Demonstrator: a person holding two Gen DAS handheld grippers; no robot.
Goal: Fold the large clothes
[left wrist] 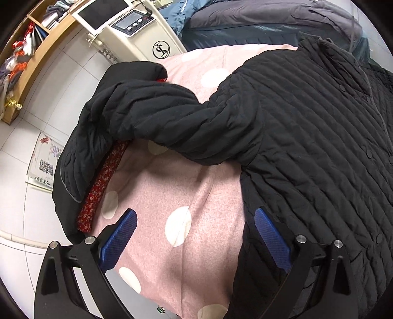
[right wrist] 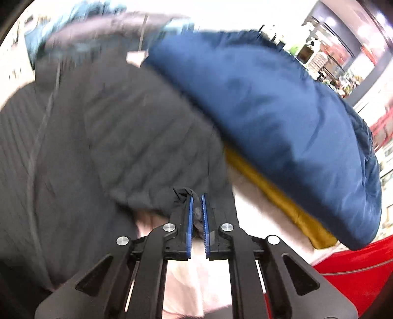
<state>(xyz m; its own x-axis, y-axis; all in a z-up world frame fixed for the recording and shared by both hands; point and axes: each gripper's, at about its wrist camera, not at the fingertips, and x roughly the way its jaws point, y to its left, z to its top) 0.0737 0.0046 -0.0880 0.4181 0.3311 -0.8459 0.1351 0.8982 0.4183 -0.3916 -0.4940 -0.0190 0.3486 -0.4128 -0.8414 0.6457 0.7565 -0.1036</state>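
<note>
A black quilted jacket [left wrist: 307, 137] lies spread on a pink polka-dot bedcover [left wrist: 176, 186], its left sleeve [left wrist: 137, 115] stretched out to the bed's left edge. My left gripper [left wrist: 194, 218] is open and empty, over the cover just beside the jacket's side seam; its right finger [left wrist: 270, 238] touches the jacket's edge. In the blurred right wrist view the jacket [right wrist: 110, 127] fills the left. My right gripper [right wrist: 196, 198] is shut on a bunched fold of the jacket's black fabric [right wrist: 184, 193].
A red floral strip [left wrist: 103, 181] runs under the sleeve. A white machine [left wrist: 137, 27], wooden shelves [left wrist: 27, 56] and tiled floor [left wrist: 36, 152] lie left of the bed. Dark bedding [left wrist: 258, 22] lies behind. A blue padded garment [right wrist: 282, 110] over something mustard yellow [right wrist: 275, 193] and a red item [right wrist: 356, 270] are on the right.
</note>
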